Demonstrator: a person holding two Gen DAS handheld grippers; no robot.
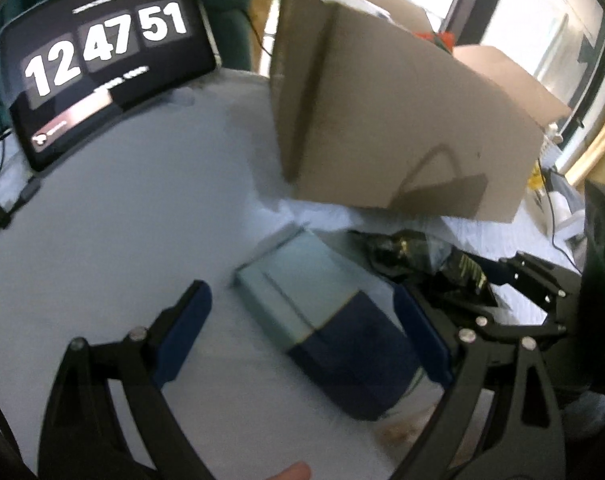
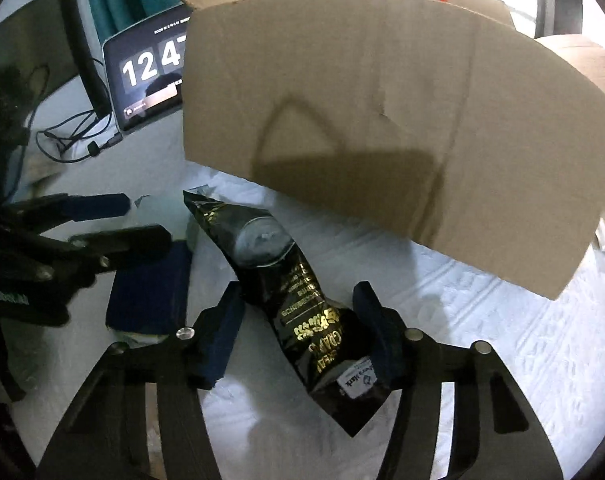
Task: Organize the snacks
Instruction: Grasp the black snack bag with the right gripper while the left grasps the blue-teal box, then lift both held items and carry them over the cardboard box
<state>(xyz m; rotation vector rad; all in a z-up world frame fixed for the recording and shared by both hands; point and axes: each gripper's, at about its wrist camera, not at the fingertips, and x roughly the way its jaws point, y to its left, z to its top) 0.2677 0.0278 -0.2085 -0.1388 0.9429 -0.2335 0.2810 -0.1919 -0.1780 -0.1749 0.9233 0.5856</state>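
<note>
A big open cardboard box stands at the back of the white bench. Before it lie a pale-and-navy packet, straddled untouched by the released left tool, and a black snack pouch between the right tool's unclenched fingers.

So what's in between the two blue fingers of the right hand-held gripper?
The black snack bag with gold writing lies between the right hand-held gripper's fingers, on the white cloth. The right wrist view shows it.
</note>
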